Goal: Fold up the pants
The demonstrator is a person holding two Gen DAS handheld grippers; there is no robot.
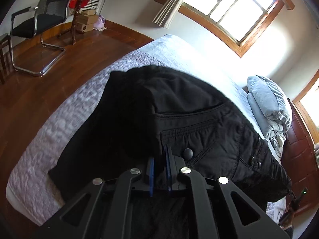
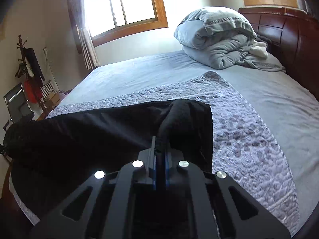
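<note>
Pants (image 1: pixel 179 119) lie draped across the quilted bed (image 2: pixel 249 139), their long axis spanning from the left tongs (image 1: pixel 159 159), nipped narrow on the waistband, to the right tongs (image 2: pixel 160 149), pinched on the leg end.

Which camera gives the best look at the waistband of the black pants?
The left wrist view. There the waistband of the pants fills the middle, with a pocket seam and button visible. The right wrist view shows only plain dark fabric, with no waistband.
</note>
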